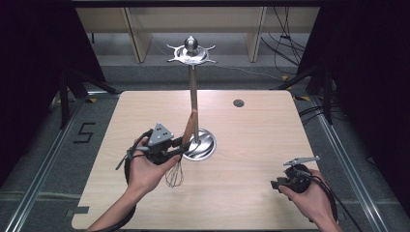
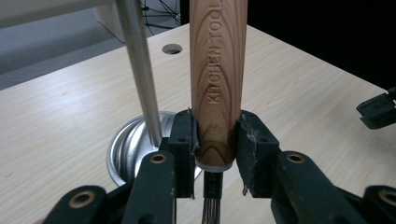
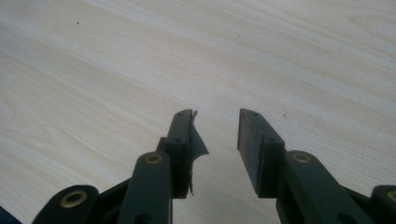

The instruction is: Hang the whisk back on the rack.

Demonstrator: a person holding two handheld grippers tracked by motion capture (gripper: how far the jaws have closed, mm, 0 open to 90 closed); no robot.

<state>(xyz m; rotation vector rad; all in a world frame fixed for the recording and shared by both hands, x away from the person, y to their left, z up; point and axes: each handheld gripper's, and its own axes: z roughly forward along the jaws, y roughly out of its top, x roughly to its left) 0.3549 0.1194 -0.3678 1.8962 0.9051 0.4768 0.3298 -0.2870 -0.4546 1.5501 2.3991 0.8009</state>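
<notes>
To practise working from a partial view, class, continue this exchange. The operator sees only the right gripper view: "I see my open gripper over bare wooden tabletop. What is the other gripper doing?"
Observer: The left gripper is shut on the wooden handle of a whisk.
Operator: How does the whisk sit?
Observer: Handle up, leaning a little; its wire loops hang down below the hand.
Operator: Anything close to it?
Observer: A metal stand: its pole rises from a round base just beside the handle, and a ring of hooks tops it.
</notes>
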